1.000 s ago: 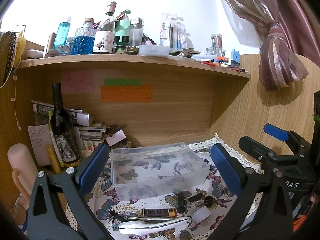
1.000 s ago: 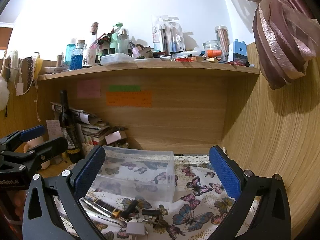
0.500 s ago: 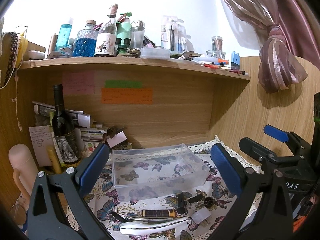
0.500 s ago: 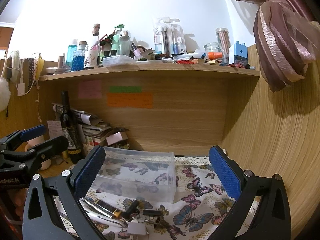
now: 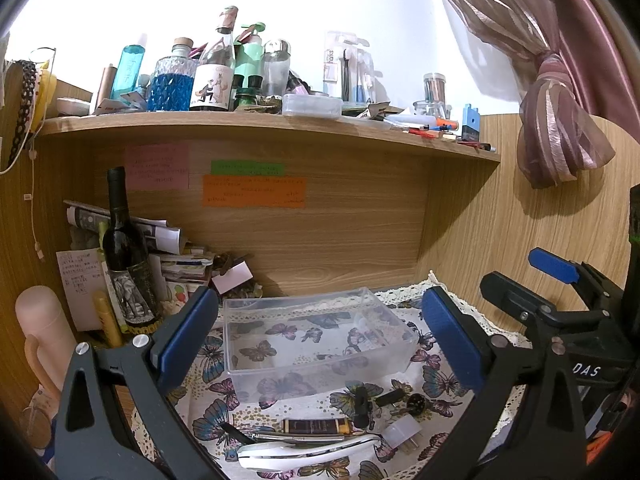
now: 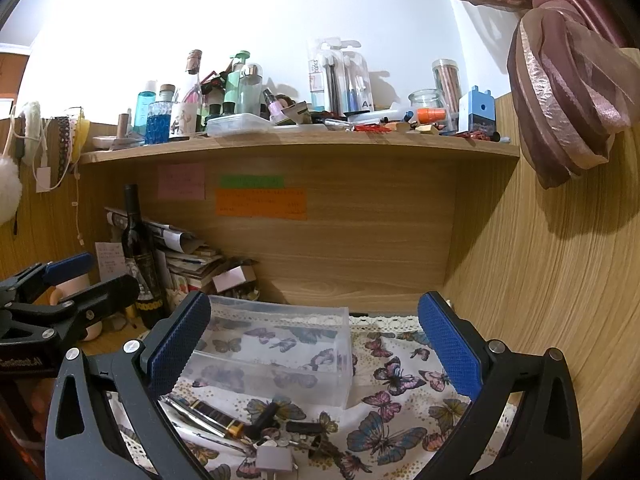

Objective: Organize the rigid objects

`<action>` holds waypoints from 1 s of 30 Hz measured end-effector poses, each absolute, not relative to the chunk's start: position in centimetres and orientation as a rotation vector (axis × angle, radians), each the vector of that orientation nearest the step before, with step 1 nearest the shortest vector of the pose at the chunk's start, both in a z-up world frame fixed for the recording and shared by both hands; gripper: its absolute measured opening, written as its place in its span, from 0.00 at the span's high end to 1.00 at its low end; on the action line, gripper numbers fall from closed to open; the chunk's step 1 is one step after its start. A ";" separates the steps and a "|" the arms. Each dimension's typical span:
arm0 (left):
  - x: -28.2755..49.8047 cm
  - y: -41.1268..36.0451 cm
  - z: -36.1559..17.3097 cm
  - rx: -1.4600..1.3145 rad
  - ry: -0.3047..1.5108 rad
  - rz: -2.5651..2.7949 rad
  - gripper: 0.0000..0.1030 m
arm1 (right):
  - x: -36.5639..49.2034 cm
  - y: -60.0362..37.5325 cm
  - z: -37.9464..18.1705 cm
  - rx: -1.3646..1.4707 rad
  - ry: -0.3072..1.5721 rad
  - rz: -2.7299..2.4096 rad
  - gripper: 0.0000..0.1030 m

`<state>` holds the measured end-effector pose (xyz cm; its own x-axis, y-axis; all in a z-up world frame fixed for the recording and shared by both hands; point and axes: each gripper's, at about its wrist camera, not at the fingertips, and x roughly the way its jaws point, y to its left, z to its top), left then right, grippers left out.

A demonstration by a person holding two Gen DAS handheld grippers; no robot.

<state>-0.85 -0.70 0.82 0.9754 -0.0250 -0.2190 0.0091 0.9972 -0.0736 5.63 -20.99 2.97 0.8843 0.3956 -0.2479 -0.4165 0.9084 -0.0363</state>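
In the left wrist view the left gripper [image 5: 320, 336] is spread wide with nothing between its pads, the clear plastic box [image 5: 316, 340] sitting straight ahead between the fingers on the butterfly cloth [image 5: 436, 380], and a white plug adapter [image 5: 402, 432], a dark brown tube [image 5: 316, 426] and a white-handled tool [image 5: 296, 450] lying nearer the camera, just short of the box. In the right wrist view the right gripper [image 6: 314, 342] is equally wide apart and empty, the box [image 6: 276, 352] ahead and toward its left finger, the adapter [image 6: 274, 458] and tube [image 6: 216, 416] low between the fingers, and the left gripper [image 6: 60, 284] off beyond its left finger.

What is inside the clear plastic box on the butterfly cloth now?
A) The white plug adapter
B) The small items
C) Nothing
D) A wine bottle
C: the clear plastic box shows only the butterfly cloth through its bottom; the small items lie in front of it.
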 end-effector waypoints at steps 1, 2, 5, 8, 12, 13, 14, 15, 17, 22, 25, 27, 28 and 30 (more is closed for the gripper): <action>-0.8 -0.7 0.8 -0.073 0.223 -0.017 0.00 | 5.6 -21.0 3.0 -0.089 0.240 0.424 0.00; -0.8 -0.7 0.8 -0.074 0.224 -0.016 0.00 | 5.6 -21.0 3.0 -0.089 0.240 0.425 0.00; -0.8 -0.7 0.8 -0.076 0.226 -0.017 0.00 | 5.5 -20.9 3.1 -0.089 0.237 0.424 0.00; -0.8 -0.6 0.8 -0.074 0.224 -0.018 0.00 | 5.5 -20.9 3.2 -0.089 0.236 0.425 0.00; -0.8 -0.6 0.8 -0.070 0.221 -0.020 0.00 | 5.4 -20.9 3.2 -0.089 0.235 0.425 0.00; -0.8 -0.6 0.8 -0.069 0.221 -0.019 0.00 | 5.4 -20.9 3.2 -0.089 0.235 0.425 0.00; -0.8 -0.6 0.8 -0.070 0.222 -0.020 0.00 | 5.4 -20.9 3.2 -0.089 0.235 0.425 0.00; -0.9 -0.6 0.8 -0.071 0.222 -0.020 0.00 | 5.4 -20.9 3.2 -0.089 0.234 0.425 0.00; -0.8 -0.6 0.8 -0.072 0.221 -0.020 0.00 | 5.4 -20.8 3.3 -0.088 0.233 0.426 0.00; -0.9 -0.6 0.8 -0.071 0.222 -0.019 0.00 | 5.2 -20.8 3.4 -0.090 0.229 0.425 0.00; -0.8 -0.7 0.7 -0.070 0.225 -0.022 0.00 | 5.3 -20.8 3.4 -0.086 0.231 0.426 0.00; -0.7 -0.7 0.8 -0.068 0.230 -0.020 0.00 | 5.5 -20.7 3.3 -0.088 0.238 0.423 0.00; -0.6 -0.6 0.7 -0.068 0.234 -0.019 0.00 | 5.7 -20.8 3.2 -0.088 0.246 0.422 0.00; -0.3 -0.5 0.5 -0.065 0.247 -0.032 0.00 | 6.1 -20.9 2.8 -0.087 0.265 0.419 0.00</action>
